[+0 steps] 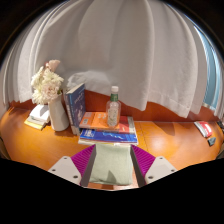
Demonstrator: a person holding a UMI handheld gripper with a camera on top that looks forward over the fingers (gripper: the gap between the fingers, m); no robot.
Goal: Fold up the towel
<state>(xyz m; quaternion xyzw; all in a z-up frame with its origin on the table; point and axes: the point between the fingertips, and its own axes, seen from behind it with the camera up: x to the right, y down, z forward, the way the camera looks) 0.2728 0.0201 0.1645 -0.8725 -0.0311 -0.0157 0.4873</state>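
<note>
A pale grey-green towel (pixel 111 166), folded into a small rectangle, sits between my gripper's fingers. My gripper (pixel 112 168) holds it with both purple pads (pixel 83 160) pressed against its left and right sides, above the wooden table (pixel 170 140). The towel's near edge is hidden below the fingers.
Just ahead lies a stack of books (pixel 108 128) with a clear bottle (pixel 114 107) standing on it. To the left stand a white vase of flowers (pixel 50 95), an upright blue book (pixel 76 102) and a white box (pixel 38 117). A red item (pixel 205 128) lies far right. White curtains (pixel 130 50) hang behind.
</note>
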